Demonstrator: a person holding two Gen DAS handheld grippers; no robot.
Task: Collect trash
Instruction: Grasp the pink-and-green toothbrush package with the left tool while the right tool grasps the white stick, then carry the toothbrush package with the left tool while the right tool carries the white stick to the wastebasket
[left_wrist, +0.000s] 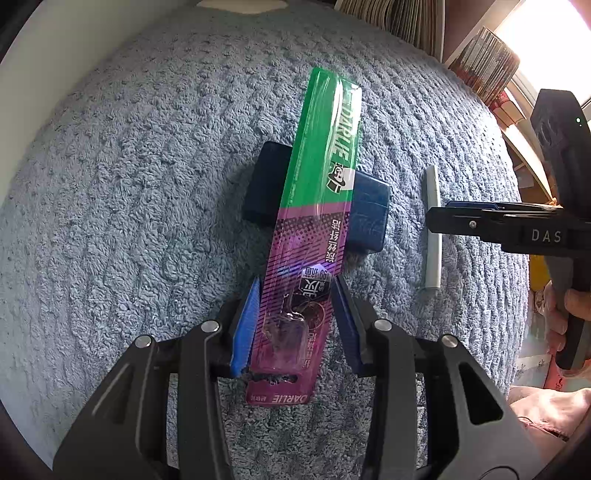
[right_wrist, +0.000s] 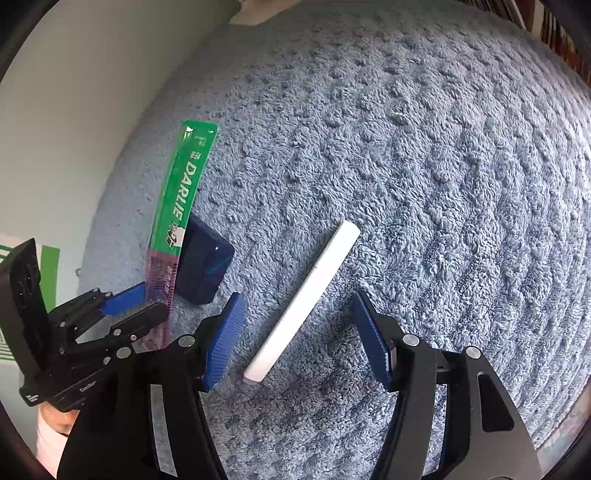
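- Because the left gripper (left_wrist: 295, 282) pinches the toothbrush packet (left_wrist: 321, 147) only by its two thin long edges at the purple end, the flat plastic could bow and spring out from between the pads.
- The packet's green end reaches far beyond the pads, out over the dark blue box (left_wrist: 369, 218) near the left edge of the blue-grey fleece (left_wrist: 147, 184). A quick swing would let that long lever twist the packet in the grip.
- If the packet sags, it may catch on the box and drag it along, or be levered free.
- The right gripper (right_wrist: 298, 295) stands open, its jaws on either side of the white stick (right_wrist: 314, 280), which lies nearer the middle of the fleece, and neither pad touches it. The stick lies slantwise to the pads, so closing from here could roll or pivot it away instead of trapping it.
- The deep pile may swallow the fingertips or hold the stick below the pads, giving a shallow, slippery hold.
- The two grippers work close together, so a careless lift could knock them against each other.
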